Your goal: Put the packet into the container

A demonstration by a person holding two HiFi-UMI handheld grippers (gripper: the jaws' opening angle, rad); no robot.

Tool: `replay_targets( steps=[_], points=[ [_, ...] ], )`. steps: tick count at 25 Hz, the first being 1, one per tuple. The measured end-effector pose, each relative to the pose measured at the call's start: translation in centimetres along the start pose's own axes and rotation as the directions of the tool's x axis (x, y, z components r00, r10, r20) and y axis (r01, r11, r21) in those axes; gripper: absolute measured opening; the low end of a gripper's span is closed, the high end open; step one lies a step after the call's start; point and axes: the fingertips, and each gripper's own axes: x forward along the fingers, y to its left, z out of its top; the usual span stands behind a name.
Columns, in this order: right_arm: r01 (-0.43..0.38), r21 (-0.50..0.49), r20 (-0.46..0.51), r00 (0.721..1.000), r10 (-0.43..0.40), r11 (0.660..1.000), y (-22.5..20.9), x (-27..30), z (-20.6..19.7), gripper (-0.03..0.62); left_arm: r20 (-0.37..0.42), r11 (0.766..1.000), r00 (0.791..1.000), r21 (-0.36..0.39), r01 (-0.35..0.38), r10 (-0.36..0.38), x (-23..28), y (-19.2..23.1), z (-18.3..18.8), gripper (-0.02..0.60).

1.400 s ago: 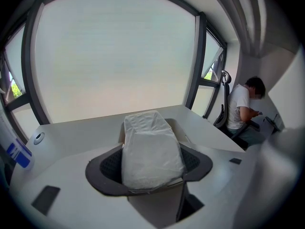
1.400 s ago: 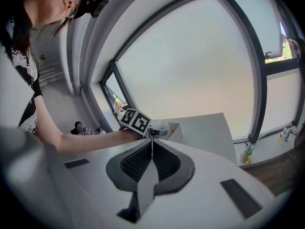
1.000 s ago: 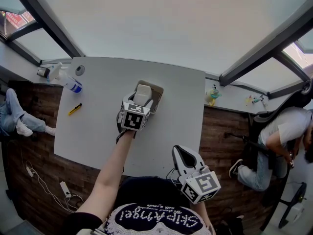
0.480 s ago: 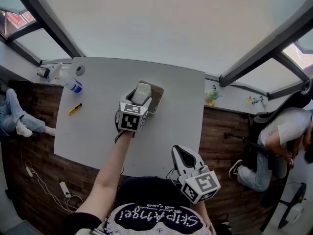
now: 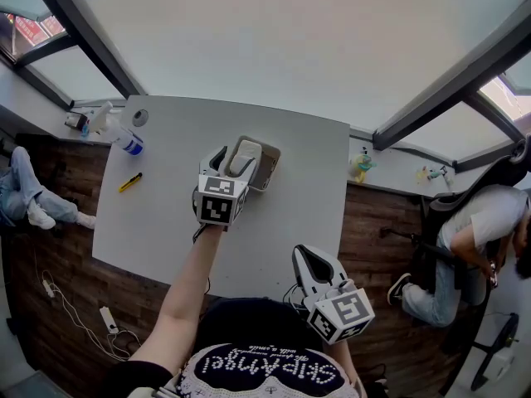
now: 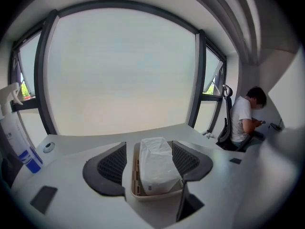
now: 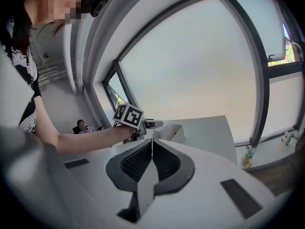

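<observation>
A white packet (image 5: pixel 246 155) lies in the beige container (image 5: pixel 269 169) on the white table (image 5: pixel 158 222). My left gripper (image 5: pixel 226 161) stands open just short of the container's near end. In the left gripper view the packet (image 6: pixel 155 168) fills the container (image 6: pixel 135 187), and the left gripper (image 6: pixel 148 145) has a jaw on either side of it, neither touching it. My right gripper (image 5: pixel 308 260) is shut and empty, held low near the person's body off the table's near edge. In the right gripper view the right gripper (image 7: pixel 152 141) shows its jaws pressed together, with the container (image 7: pixel 177 130) far ahead.
A spray bottle (image 5: pixel 119 137), a yellow cutter (image 5: pixel 129 182) and a small round disc (image 5: pixel 139 118) lie at the table's far left. Small toys (image 5: pixel 360 163) stand on the sill at the right. A person (image 5: pixel 485 226) sits in a chair at the far right.
The left gripper has opened and drawn back a little from the container. The packet it held now lies in the container. The right gripper has not moved.
</observation>
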Motion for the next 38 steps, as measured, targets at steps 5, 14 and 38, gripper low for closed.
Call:
replay_targets(
  steps=[5, 14, 38],
  points=[
    [-0.004, -0.016, 0.013, 1.000, 0.004, 1.000, 0.3, -0.4, 0.2, 0.015, 0.125, 1.000, 0.992, -0.010, -0.027, 0.028, -3.1, 0.4, 3.0, 0.288],
    [-0.016, -0.044, 0.032, 0.999, 0.017, 0.999, 1.1, -0.8, 0.4, 0.015, 0.322, 0.994, 0.943, 0.026, -0.102, 0.088, -9.5, 0.2, 7.2, 0.136],
    [-0.051, -0.098, 0.088, 0.994, 0.059, 0.994, 3.3, -2.1, 1.6, 0.015, 0.420, 0.994, 0.907, 0.110, -0.012, -0.035, -23.0, -6.6, 8.8, 0.020]
  ],
)
